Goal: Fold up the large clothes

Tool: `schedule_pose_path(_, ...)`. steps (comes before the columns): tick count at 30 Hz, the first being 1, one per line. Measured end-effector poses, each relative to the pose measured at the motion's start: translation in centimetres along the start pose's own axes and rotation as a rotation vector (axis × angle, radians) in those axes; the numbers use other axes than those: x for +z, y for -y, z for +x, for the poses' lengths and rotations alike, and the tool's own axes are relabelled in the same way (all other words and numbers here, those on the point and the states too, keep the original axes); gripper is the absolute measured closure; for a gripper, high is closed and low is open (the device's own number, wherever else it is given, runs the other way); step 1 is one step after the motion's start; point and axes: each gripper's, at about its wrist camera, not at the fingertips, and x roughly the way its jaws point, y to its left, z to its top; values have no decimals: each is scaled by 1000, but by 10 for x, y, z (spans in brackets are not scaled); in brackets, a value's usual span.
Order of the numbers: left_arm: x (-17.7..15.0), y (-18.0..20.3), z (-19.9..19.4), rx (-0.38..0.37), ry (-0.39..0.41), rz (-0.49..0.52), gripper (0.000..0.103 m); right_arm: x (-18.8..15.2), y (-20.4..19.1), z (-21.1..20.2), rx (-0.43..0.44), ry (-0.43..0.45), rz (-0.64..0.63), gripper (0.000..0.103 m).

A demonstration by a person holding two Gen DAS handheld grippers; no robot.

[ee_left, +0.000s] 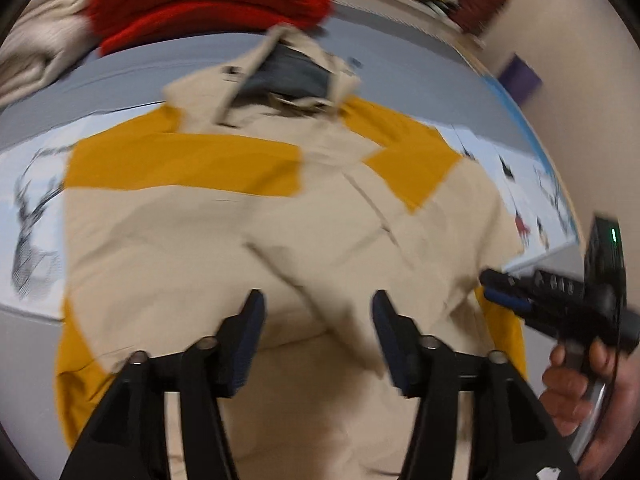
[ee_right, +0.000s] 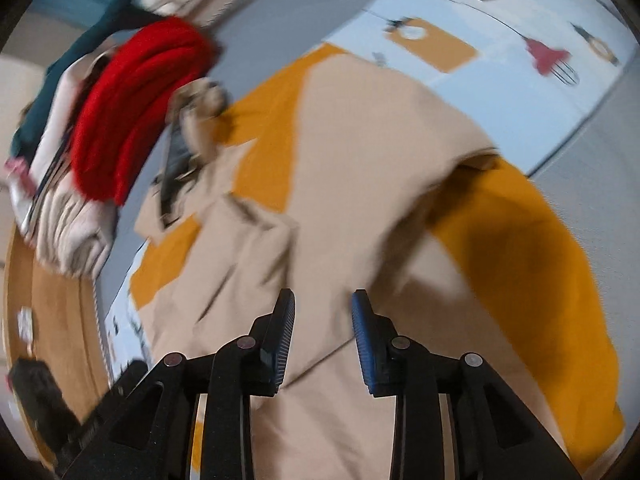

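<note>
Fingers of both grippers (ee_left: 318, 300) (ee_right: 323, 300) hang open, empty, above tan-and-mustard jacket (ee_left: 280, 232).

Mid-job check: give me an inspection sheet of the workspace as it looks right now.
Surface: grey table with a printed light-blue mat.
Job's things: beige and mustard jacket spread on the mat, sleeves folded in, hem hanging over the near edge.
Clutter: red garment on a cream one at the far end.
Grippers: left gripper open above the jacket; right gripper open, nothing between the pads.
Cables: dark cord by the hand.
Surroundings: beige wall; blurred.
</note>
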Motion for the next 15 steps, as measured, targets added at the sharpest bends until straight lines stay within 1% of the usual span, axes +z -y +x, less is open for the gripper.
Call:
schedule_pose_path(1, -2, 12, 9, 0, -13, 32, 40, 6, 6, 5, 18, -19, 17, 68)
schedule_pose_path(3, -9, 32, 28, 0, -52, 91, 38, 12, 10, 9, 38, -35, 25, 68)
schedule_pose_path(5, -15, 42, 42, 8, -87, 127, 34, 18, 9, 11, 59, -42, 12, 68)
schedule_pose_path(6, -18, 46, 50, 23, -105, 145, 33, 20, 6, 12, 73, -41, 1, 68)
schedule_pose_path(8, -24, 50, 66, 92, -136, 178, 31, 22, 3, 13, 72, -37, -16, 70)
schedule_pose_path(9, -26, 50, 74, 130, -146, 190, 31, 22, 1, 13, 66, -40, -28, 83)
schedule_pose_path(10, -29, 48, 82, 165, -157, 196, 31, 22, -1, 13, 66, -36, -37, 98)
schedule_pose_path(11, -32, 44, 89, 188, -173, 190, 31, 22, -1, 12, 71, -27, -34, 99)
schedule_pose_path(12, -34, 40, 95, 197, -193, 174, 31, 21, -1, 11, 74, -25, -26, 100)
schedule_pose_path(13, -34, 36, 97, 201, -198, 151, 28, 21, 1, 11, 77, -26, -9, 100)
schedule_pose_path(15, -32, 29, 92, 217, -170, 112, 28, 21, 9, 11, 85, -28, 38, 101)
